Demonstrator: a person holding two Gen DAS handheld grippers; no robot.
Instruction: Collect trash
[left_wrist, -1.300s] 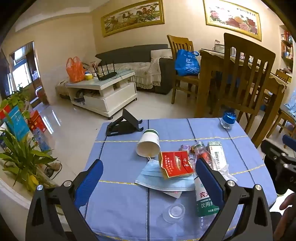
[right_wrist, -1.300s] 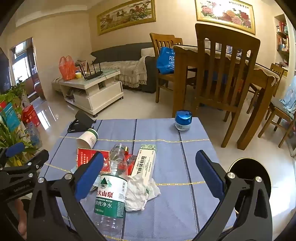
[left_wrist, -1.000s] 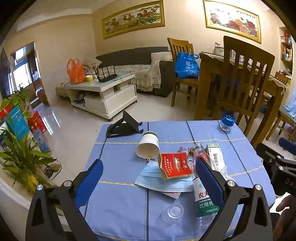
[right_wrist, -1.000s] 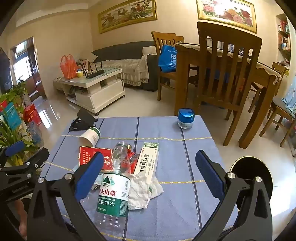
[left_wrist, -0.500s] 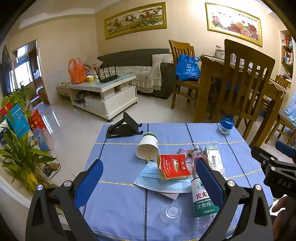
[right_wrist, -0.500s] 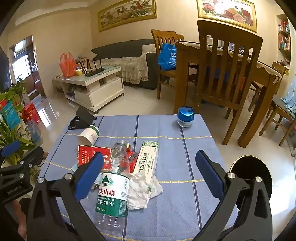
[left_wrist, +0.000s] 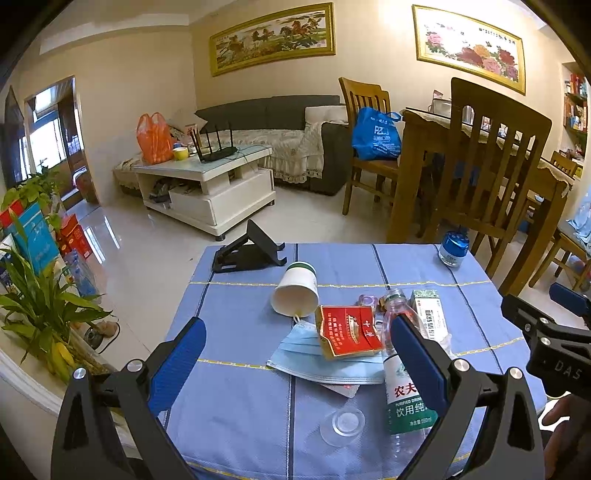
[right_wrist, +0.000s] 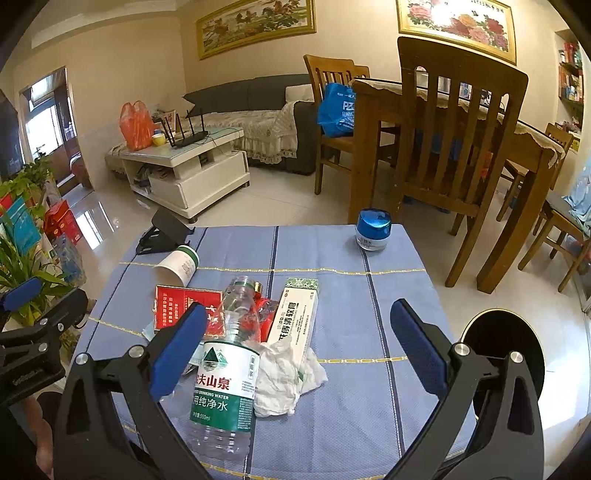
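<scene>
Both grippers are held above the near edge of the blue tablecloth (right_wrist: 369, 295). The left gripper (left_wrist: 295, 354) is spread wide, nothing between its pads; the right gripper (right_wrist: 295, 347) likewise. The trash is clustered at mid-table: a plastic bottle (right_wrist: 225, 369) lying flat, crumpled tissue (right_wrist: 284, 376) touching it, a white carton (right_wrist: 295, 310), a red packet (left_wrist: 347, 332) over a face mask (left_wrist: 306, 360), and a tipped paper cup (left_wrist: 297, 288) (mouth toward the camera).

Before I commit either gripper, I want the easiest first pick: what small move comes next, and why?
Probably lower the right gripper onto the crumpled tissue. Both grippers are open and empty, the left gripper too, and the tissue lies loose against the water bottle, nearest the right fingers.
</scene>
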